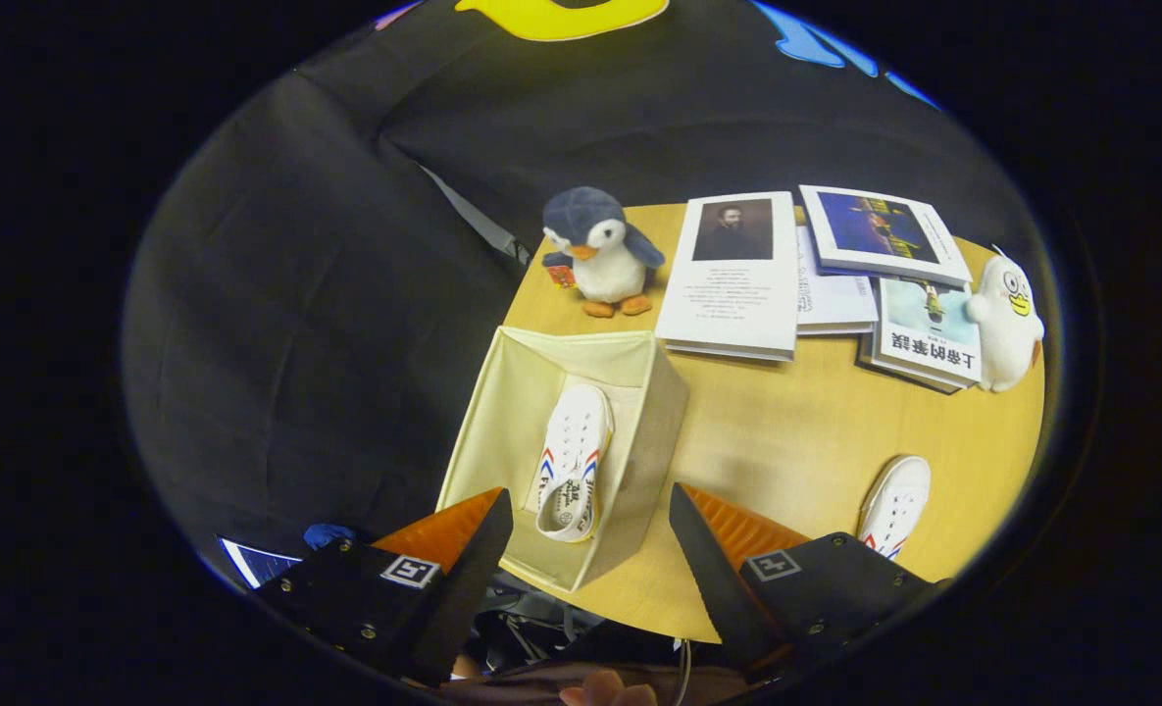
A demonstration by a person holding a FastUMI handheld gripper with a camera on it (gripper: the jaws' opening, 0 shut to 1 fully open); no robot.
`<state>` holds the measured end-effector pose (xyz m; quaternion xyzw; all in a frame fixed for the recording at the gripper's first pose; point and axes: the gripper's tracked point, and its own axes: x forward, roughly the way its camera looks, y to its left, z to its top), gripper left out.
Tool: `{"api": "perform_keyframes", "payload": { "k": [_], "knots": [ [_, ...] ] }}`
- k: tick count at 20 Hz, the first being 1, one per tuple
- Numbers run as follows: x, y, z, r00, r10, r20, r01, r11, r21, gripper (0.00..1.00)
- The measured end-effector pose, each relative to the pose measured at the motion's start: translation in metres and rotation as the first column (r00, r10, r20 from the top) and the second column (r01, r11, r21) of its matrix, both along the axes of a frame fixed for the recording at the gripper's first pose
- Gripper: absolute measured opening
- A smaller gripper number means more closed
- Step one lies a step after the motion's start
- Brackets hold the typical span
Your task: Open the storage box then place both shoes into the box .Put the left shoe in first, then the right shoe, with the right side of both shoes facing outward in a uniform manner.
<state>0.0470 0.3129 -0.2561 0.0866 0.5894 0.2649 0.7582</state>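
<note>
The gripper [590, 534] hangs over the near edge of the table [786, 441] with its fingers spread wide and nothing held between them. Its fingertips frame the near end of the box [502, 412], which stands open at the table's near left corner, in the lower centre of the frame. The left fingertip overlaps the box's near left corner; the right fingertip sits just off the box's right wall, over bare tabletop.

One shoe [573, 461] lies inside the box, white with red and blue stripes, its heel opening near the gap between the fingertips and its toe pointing away. It leans toward the right wall, and open box floor shows to its left. The second shoe [896, 505] lies on the table at lower right, just beyond the right finger, well apart from the box and close to the table's right edge.

Between the box and that shoe the wood is bare, a broad open patch in mid-frame. Past it, in the upper middle, a plush penguin [600, 245] stands just behind the box's far wall. To its right lie books [737, 275], some overlapping, and a white plush toy [1007, 319] stands at the far right edge. A fingertip [605, 689] shows at the bottom of the frame, below the table's near edge.
</note>
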Motion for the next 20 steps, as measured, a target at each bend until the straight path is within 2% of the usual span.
{"api": "perform_keyframes", "payload": {
  "k": [6, 11, 20],
  "knots": [
    [-0.003, -0.071, -0.009, 0.997, -0.076, -0.005, 0.075, 0.997, -0.036, 0.97],
    [-0.005, -0.128, -0.018, 0.985, -0.171, -0.011, 0.17, 0.984, -0.053, 0.97],
    [-0.023, -0.206, -0.041, 0.968, -0.252, -0.022, 0.248, 0.962, -0.112, 0.97]
  ]
}}
